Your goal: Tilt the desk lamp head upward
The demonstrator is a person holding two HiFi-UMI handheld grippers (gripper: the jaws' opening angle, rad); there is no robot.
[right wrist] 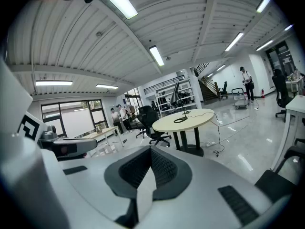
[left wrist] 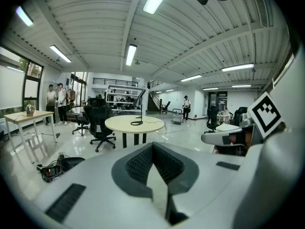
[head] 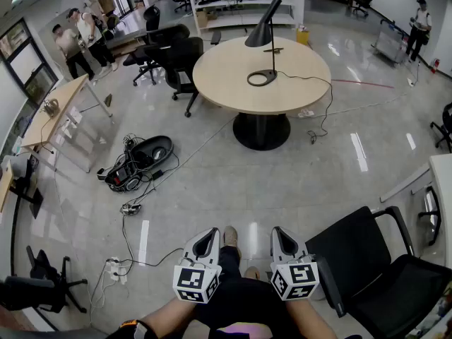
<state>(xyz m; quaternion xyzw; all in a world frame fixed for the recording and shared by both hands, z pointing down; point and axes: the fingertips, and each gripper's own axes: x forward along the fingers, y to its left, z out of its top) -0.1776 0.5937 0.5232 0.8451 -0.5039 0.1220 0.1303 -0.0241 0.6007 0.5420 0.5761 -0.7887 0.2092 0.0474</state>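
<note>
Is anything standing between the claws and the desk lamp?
Nothing visible does. The left claw and right claw are shut and empty, far from the lamp on the round table, with only floor between. A black chair stands off to the right.

Open office: desk (head: 53, 111), swivel chairs (head: 180, 54) (shelving (head: 244, 2) behind).

open floor (head: 282, 189) up to the round table (head: 226, 83); office chairs (head: 180, 56) left of it, cable clutter (head: 138, 162) nearer left

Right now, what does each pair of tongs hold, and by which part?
Nothing: left tongs and right tongs are shut, empty; the desk lamp stands apart, untouched.
</note>
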